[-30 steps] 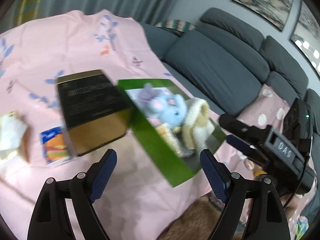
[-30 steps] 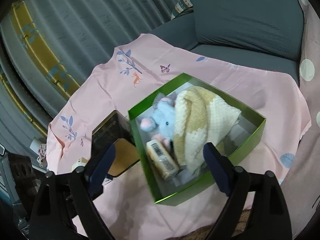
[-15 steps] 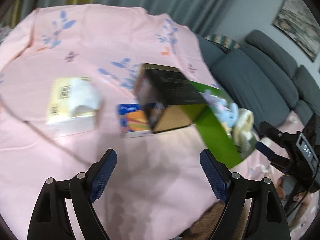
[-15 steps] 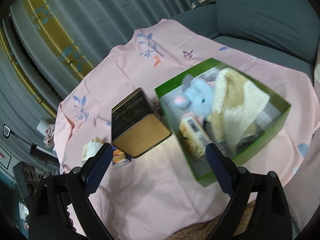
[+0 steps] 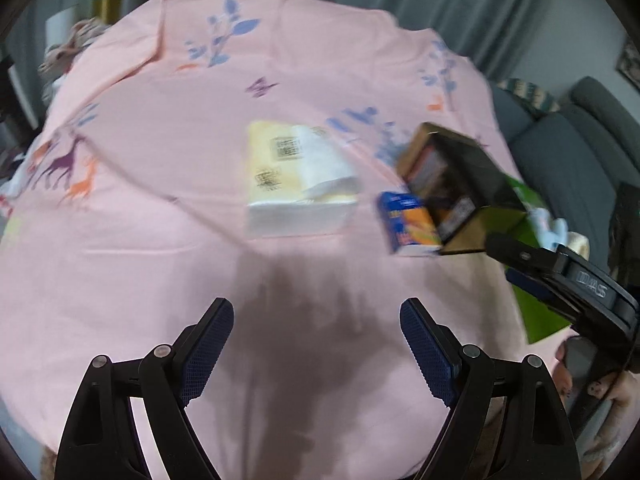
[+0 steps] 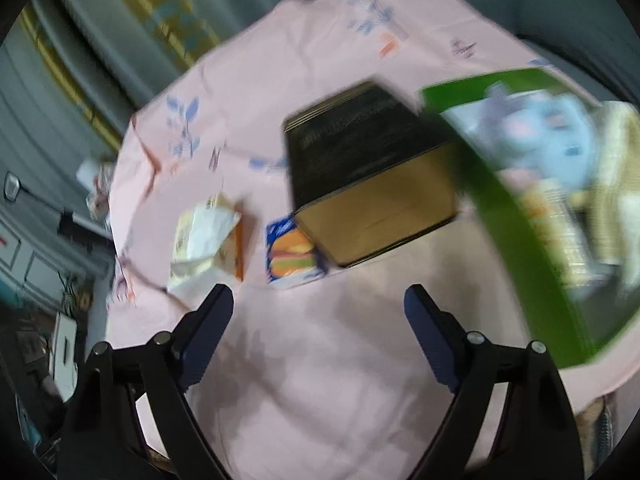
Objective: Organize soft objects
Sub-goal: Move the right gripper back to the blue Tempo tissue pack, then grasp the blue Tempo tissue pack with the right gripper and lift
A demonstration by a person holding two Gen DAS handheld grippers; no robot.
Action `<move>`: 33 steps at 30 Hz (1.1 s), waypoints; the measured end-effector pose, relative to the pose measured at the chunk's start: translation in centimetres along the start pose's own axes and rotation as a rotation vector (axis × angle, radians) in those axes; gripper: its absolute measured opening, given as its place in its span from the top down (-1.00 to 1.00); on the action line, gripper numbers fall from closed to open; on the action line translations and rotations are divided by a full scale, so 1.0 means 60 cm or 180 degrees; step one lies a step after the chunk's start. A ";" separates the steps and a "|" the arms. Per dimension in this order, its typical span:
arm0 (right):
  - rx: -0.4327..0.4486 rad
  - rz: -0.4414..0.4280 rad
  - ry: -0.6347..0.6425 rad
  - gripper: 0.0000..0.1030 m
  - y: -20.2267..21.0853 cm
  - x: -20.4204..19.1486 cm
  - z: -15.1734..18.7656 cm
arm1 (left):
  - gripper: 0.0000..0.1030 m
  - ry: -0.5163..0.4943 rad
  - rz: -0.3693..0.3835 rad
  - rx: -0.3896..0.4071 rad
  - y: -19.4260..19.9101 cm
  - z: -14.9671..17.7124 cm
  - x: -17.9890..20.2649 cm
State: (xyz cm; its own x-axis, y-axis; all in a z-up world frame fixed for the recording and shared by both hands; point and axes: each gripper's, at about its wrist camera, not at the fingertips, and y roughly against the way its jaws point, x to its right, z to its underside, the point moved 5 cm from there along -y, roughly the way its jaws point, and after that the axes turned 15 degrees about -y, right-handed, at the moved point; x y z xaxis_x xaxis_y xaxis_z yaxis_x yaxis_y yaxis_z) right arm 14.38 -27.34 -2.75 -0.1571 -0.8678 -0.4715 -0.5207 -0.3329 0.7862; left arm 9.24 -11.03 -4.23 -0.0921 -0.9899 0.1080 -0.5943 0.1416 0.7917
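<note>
A soft yellow-and-white tissue pack [image 5: 298, 178] lies on the pink cloth, some way ahead of my open, empty left gripper [image 5: 316, 320]. It also shows in the right wrist view as the tissue pack [image 6: 204, 240], ahead and left of my right gripper [image 6: 318, 308]. That gripper's jaws are closing with nothing between them. The green box [image 6: 504, 208] at the right holds a blue plush toy [image 6: 560, 136] and a cream knitted cloth [image 6: 616, 168]. In the left wrist view only a corner of the green box [image 5: 532, 208] shows, behind the right gripper [image 5: 560, 276].
A black-and-gold box [image 6: 368, 188] stands between the tissue pack and the green box, with a small blue burger-print packet [image 6: 292, 254] against its near corner. The pink cloth [image 5: 160, 160] covers the table. A grey sofa [image 5: 580, 152] lies to the right, curtains behind.
Both views have swung left and lower. The tissue pack has come to the middle of the left wrist view. The green box has slid to the right edge in both.
</note>
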 end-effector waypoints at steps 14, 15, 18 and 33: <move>-0.0014 0.0621 0.0548 -0.39 -0.142 -0.066 -0.012 | -0.66 0.0272 -0.0029 -0.0092 0.004 0.040 -0.082; -0.0045 0.0640 0.0535 -0.40 -0.148 -0.064 -0.013 | -0.66 0.0261 -0.0028 -0.0087 0.004 0.040 -0.081; -0.0105 0.0743 0.0615 -0.36 -0.169 -0.064 -0.011 | -0.66 0.0247 -0.0014 -0.0084 0.005 0.038 -0.076; -0.0684 0.0174 0.0688 0.02 -0.107 -0.062 0.083 | -0.66 0.0253 0.0040 -0.0104 0.002 0.044 -0.064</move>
State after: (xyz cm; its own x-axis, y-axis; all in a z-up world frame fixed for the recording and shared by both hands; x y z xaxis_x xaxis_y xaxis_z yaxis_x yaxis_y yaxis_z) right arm 14.13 -20.11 -8.03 0.0142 -0.9372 -0.3484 -0.3234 -0.3340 0.8853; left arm 7.40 -7.16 -6.16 -0.0348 -0.9858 0.1644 -0.5670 0.1550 0.8090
